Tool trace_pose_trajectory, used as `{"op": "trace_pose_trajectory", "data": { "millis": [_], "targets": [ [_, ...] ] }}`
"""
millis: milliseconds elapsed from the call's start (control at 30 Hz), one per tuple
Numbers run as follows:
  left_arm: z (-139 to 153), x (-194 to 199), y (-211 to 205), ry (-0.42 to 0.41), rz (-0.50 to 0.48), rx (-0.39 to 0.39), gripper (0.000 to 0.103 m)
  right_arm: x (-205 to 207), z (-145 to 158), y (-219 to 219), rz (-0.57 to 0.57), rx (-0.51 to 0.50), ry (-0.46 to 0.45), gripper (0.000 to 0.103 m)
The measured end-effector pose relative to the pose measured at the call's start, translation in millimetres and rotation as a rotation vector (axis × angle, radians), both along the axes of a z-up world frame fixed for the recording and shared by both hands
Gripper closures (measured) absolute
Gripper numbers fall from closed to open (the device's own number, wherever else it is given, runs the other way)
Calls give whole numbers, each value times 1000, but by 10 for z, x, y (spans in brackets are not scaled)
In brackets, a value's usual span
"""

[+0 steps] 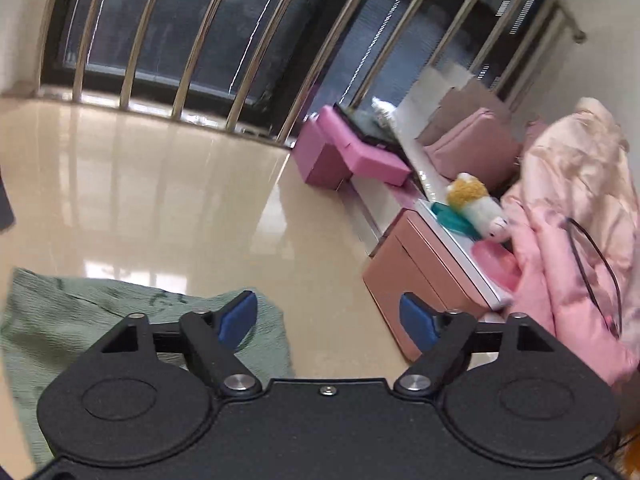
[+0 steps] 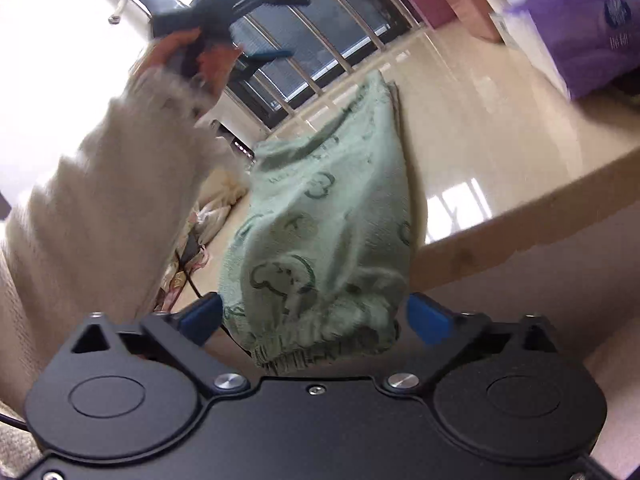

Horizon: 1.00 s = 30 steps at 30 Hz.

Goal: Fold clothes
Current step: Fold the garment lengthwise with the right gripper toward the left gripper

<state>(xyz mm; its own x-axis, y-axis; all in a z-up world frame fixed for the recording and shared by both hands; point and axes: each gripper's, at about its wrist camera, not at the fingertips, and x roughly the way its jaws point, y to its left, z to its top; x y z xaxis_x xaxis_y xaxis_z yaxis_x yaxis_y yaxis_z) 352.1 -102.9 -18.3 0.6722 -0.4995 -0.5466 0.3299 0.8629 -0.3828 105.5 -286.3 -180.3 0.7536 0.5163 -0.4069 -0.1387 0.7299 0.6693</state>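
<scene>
glossy beige desk under both grippers: left gripper spread wide, holding nothing, green garment lying below its left finger. right gripper likewise wide open, the green garment draped over the desk edge just ahead, elastic waistband nearest. beyond, window bars.

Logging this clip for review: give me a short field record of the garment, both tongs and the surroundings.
garment: green patterned garment, lying on the glossy beige table, elastic hem hanging over the near edge
left tongs: open, empty, raised above the table
right tongs: open, astride the hem, not gripping
table clutter: pink boxes, plush toy, pink clothing pile, purple tissue pack
</scene>
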Motion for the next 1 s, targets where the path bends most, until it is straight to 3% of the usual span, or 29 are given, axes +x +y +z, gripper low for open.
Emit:
{"op": "trace_pose_trajectory", "data": {
  "millis": [67,233,300,433,600,700,1000],
  "targets": [
    [40,-277,157,-46,-12,30,7,-20,3,-32,-8,-1,-4,1],
    [126,-976,559,-156,-39,104,1,-70,11,-113,-27,-4,-13,0],
    [36,-1294,794,-155,-24,119,1,-90,14,-146,-35,-5,-17,0],
    [-273,-1818,1243,-69,-6,82,1,-95,-24,-225,-43,3,-9,0],
    [-778,-2285,1568,68,-27,-75,1,69,-232,-332,2,104,35,0],
    [-1013,-2420,1555,126,-54,-155,1,201,-372,-365,26,172,48,0],
    [-1315,-2541,1443,183,-102,-206,1,622,-949,-341,183,388,131,0]
  ]
}}
